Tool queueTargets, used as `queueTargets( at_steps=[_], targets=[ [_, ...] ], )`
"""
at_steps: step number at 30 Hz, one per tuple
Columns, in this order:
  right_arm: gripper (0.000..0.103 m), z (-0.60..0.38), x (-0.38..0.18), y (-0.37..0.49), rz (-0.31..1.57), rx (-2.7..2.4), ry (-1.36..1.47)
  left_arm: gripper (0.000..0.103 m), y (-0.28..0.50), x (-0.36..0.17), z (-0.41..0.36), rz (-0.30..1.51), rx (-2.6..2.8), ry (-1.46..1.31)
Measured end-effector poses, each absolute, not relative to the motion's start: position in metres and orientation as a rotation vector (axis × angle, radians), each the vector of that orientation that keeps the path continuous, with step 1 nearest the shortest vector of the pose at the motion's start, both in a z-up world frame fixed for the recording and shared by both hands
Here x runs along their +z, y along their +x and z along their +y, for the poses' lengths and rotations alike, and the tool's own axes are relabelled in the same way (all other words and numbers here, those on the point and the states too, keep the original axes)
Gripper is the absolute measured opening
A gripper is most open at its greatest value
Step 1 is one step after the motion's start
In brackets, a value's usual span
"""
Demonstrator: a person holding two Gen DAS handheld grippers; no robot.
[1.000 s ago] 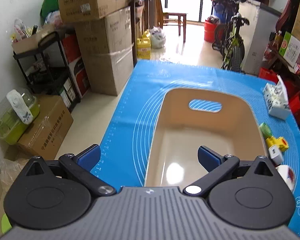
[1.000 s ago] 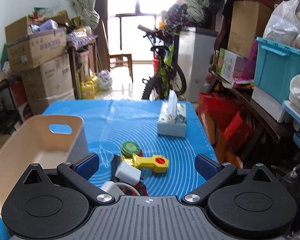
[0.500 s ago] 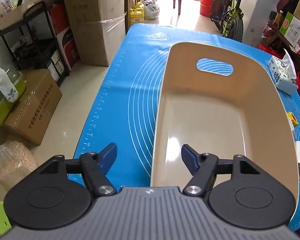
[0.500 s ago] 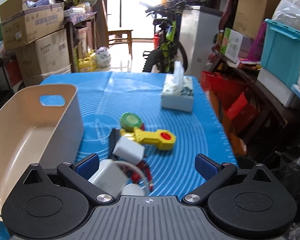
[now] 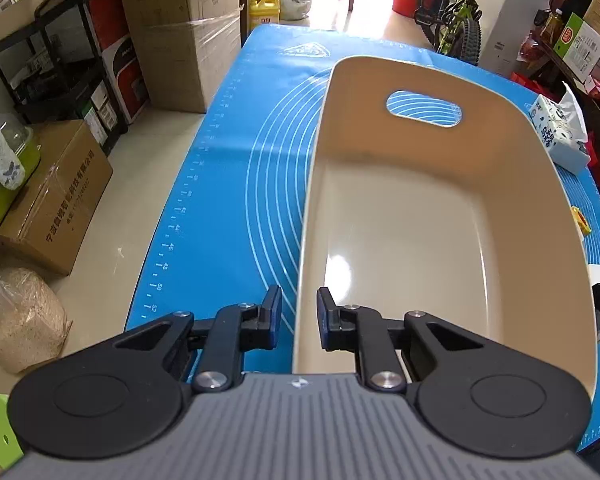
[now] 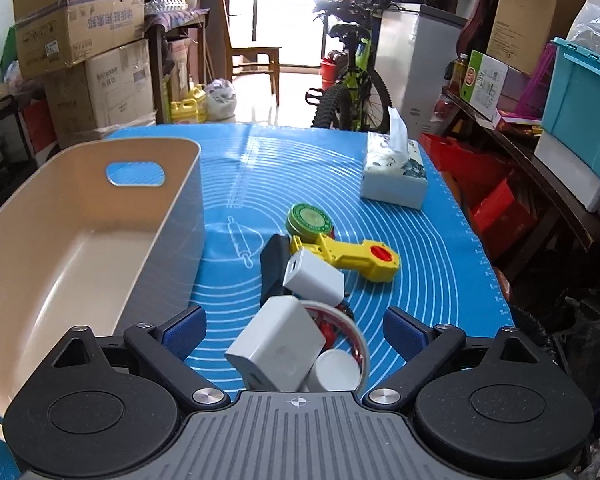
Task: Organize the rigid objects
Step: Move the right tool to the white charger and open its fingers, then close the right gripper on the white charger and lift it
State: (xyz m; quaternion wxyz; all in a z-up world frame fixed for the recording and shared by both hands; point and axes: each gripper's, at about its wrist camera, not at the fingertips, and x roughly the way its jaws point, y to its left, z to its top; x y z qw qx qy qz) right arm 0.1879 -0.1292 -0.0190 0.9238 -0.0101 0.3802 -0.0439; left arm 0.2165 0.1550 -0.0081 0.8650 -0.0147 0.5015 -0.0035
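While the left tongs (image 5: 298, 318) have just been closing, narrow, astride the near wall of the bin (image 5: 500, 168) on the tabletop (image 6: 420, 240), the right tongs (image 6: 294, 330) gape wide over a white charger (image 6: 276, 348).

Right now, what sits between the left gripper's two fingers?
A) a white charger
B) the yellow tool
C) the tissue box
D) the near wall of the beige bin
D: in the left wrist view the left gripper straddles the rim of the beige bin, its jaws having just been closing around it.
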Motion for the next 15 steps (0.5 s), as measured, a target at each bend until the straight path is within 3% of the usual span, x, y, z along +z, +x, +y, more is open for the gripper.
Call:
queueTargets(
  at_steps=[2,3,15],
  targets=[
    [0.091,-0.126,-0.022,0.189,0.793,-0.099,-0.017,0.019,0.217,-0.008,0.159,1.049,-0.002,-0.045],
    [0.089,-0.125,-0.024,0.191,0.798,-0.103,-0.015,0.012,0.217,-0.008,0.160,1.049,-0.001,-0.050],
    [0.071,-0.136,-0.032,0.193,0.819,-0.105,0.076,0.005,0.217,-0.010,0.163,1.045,-0.037,-0.102]
  ],
)
